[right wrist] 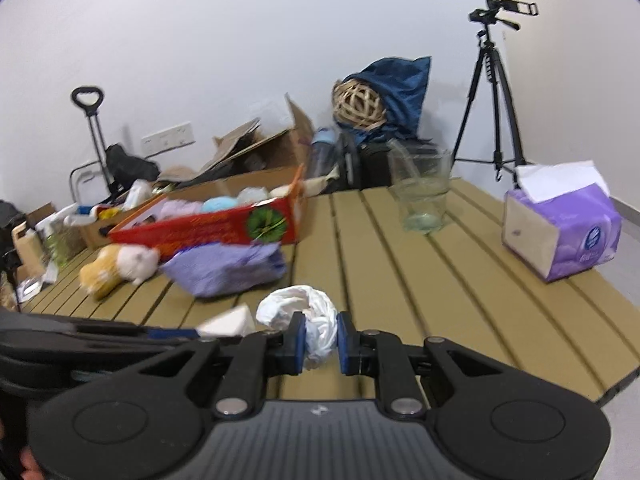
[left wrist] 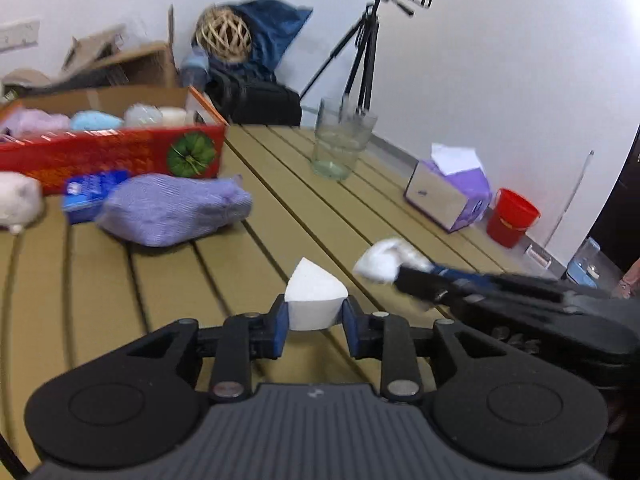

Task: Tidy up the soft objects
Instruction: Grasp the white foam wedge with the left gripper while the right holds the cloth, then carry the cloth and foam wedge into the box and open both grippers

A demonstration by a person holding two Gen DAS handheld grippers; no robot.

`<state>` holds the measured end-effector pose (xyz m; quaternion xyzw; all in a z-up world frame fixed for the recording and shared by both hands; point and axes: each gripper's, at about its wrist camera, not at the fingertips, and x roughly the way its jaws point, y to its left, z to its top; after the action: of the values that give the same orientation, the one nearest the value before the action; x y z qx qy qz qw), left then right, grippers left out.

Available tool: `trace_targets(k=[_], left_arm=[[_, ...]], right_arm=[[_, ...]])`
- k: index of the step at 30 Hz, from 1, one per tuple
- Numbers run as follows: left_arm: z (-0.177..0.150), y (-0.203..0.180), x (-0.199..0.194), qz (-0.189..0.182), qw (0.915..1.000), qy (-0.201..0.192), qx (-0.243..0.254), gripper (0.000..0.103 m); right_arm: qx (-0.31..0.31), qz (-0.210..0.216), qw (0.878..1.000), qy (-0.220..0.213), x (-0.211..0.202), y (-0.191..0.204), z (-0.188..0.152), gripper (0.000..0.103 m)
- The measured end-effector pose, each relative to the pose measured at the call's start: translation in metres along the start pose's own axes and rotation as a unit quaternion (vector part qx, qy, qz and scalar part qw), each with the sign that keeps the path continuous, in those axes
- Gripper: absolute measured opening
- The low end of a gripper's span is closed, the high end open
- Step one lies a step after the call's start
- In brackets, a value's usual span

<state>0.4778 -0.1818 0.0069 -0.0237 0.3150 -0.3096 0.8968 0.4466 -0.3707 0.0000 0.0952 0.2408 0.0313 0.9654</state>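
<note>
My left gripper [left wrist: 315, 320] is shut on a white foam wedge [left wrist: 314, 296], its blue pads pressing both sides just above the slatted table. The right gripper [right wrist: 320, 340] is shut on a crumpled white wad [right wrist: 308, 312], which looks like thin plastic or cloth. Each gripper also shows in the other's view: the right gripper [left wrist: 400, 276] with its wad [left wrist: 384, 258], the left gripper [right wrist: 196, 332] with the wedge [right wrist: 228, 322]. A purple cloth bundle [left wrist: 172, 208] [right wrist: 228, 266] lies before the red box [left wrist: 120, 152] [right wrist: 200, 224], which holds several soft items. A plush toy [right wrist: 120, 266] lies left of the bundle.
A glass jar [right wrist: 424, 196] stands at the table's far side and a purple tissue pack [right wrist: 560, 220] at the right edge. A blue packet [left wrist: 88, 194] lies by the red box. Beyond the table are cardboard boxes, a tripod [right wrist: 492, 92], bags and a red bucket [left wrist: 512, 216].
</note>
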Motion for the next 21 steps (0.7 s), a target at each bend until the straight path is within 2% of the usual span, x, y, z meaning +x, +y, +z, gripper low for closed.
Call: trace_targets(k=[7, 12, 15, 17, 21], left_arm=[[0.009, 0.034, -0.074, 0.006, 0.9962, -0.071, -0.051, 0.029], [0.038, 0.064, -0.119, 0.052, 0.9857, -0.154, -0.045, 0.03], [0.062, 0.084, -0.126, 0.088, 0.979, -0.181, -0.032, 0.03], [0.081, 0.1, -0.122, 0.109, 0.9751, -0.192, -0.015, 0.03], [0.126, 0.14, -0.081, 0.137, 0.9769, -0.164, 0.003, 0.031]], right_arm=[[-0.013, 0.039, 0.999, 0.023, 0.003, 0.04, -0.012, 0.016], [-0.017, 0.06, 0.998, 0.019, 0.008, 0.061, 0.0, 0.016], [0.009, 0.104, 0.994, 0.003, 0.012, 0.06, 0.028, 0.016], [-0.007, 0.108, 0.994, -0.013, 0.019, 0.063, 0.05, 0.016], [-0.043, 0.113, 0.992, -0.029, 0.056, 0.073, 0.1, 0.016]])
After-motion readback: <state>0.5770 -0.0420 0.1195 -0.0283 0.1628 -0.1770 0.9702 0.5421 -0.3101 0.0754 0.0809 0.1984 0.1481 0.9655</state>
